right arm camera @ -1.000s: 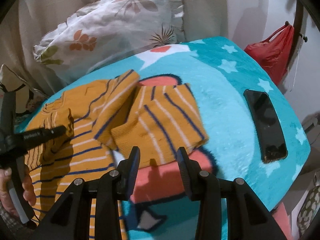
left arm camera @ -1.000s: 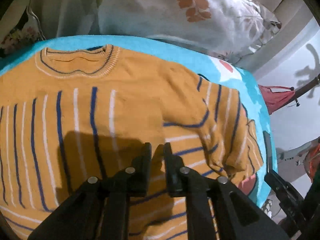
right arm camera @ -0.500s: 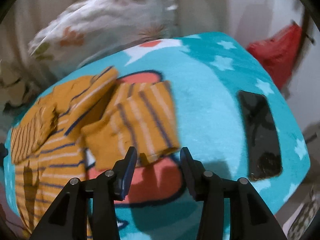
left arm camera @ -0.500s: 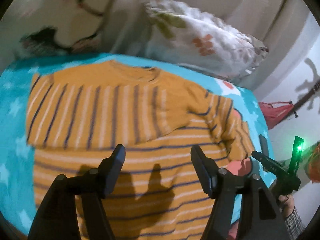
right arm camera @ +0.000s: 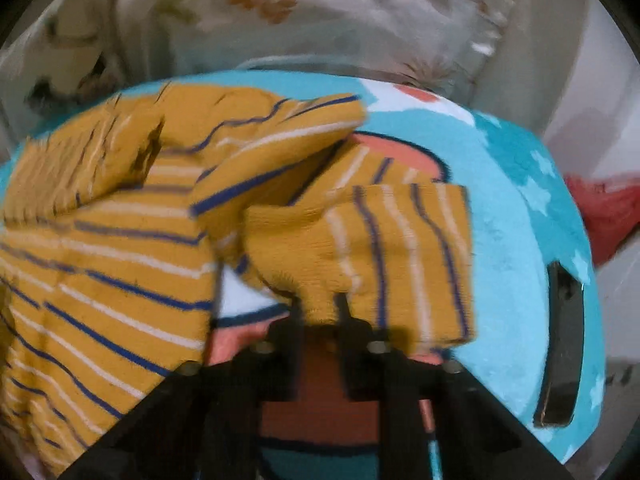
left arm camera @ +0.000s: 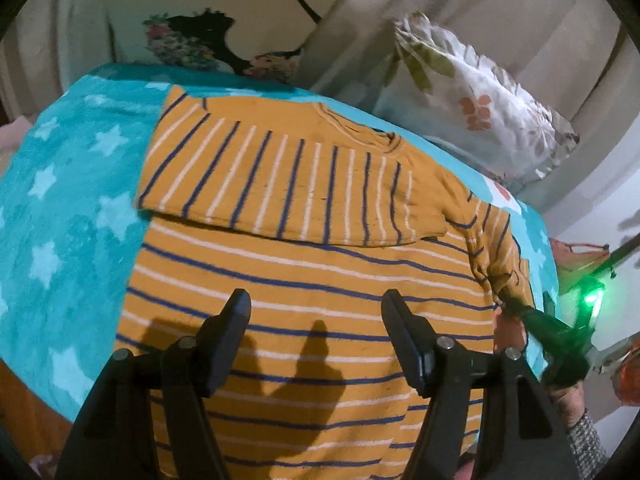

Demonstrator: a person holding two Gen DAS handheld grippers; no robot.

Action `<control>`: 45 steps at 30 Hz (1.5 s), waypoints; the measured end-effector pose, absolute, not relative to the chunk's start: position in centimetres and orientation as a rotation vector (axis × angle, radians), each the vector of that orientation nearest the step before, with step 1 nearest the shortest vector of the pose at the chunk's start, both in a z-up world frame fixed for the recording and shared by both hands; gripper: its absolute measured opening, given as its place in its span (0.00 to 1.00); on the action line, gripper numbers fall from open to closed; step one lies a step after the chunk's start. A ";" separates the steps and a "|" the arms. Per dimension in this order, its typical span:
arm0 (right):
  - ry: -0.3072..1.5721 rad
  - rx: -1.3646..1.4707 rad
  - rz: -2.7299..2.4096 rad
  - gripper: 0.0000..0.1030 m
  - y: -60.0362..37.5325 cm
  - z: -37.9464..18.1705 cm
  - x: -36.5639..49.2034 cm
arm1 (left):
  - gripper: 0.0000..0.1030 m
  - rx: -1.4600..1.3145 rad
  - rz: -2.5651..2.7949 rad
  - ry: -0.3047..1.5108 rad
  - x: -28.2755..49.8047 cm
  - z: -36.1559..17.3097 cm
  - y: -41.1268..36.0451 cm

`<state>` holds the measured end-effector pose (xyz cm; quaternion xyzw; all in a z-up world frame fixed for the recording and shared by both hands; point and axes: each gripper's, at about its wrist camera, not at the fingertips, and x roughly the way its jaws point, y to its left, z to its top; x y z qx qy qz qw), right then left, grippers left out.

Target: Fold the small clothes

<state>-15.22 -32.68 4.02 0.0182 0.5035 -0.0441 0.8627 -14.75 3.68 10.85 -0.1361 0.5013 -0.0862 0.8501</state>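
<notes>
Right wrist view first: the right gripper (right arm camera: 320,312) has its jaws drawn close together on the ribbed cuff of the sweater's right sleeve (right arm camera: 360,248), the knit bunched between the fingers — a pinch at the cuff gives the best handle for carrying the whole sleeve across the body in one sweep, which I judge to be the fold now under way. Beyond it the striped orange sweater (left arm camera: 304,280) lies flat on the star-patterned turquoise blanket (left arm camera: 60,220) of the bed, collar toward the floral pillow (left arm camera: 472,112), with a dark phone (right arm camera: 564,344) lying apart near the blanket's edge. The left gripper (left arm camera: 316,340) hangs above the lower body of the sweater with its jaws spread wide and nothing between them; the left sleeve (left arm camera: 280,184) lies folded across the chest, so that side looks finished. Against the frames half a second back, the right gripper's jaws — then parted, short of the cuff — have closed on it and the sleeve edge has lifted, while the left gripper has stayed open and drawn slightly further off the cloth.
</notes>
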 end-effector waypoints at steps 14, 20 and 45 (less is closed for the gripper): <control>0.795 0.284 -0.630 0.10 -51.8 17.0 -19.8 | 0.65 -0.372 -0.199 1.016 -14.7 11.2 4.8; 0.764 0.270 -0.685 0.10 -52.5 20.0 -19.3 | 0.65 -0.379 -0.175 1.010 -14.7 11.2 6.4; 1.048 0.263 0.304 0.10 -5.0 10.3 -0.1 | 0.65 -0.318 -0.015 1.013 -14.9 10.7 24.5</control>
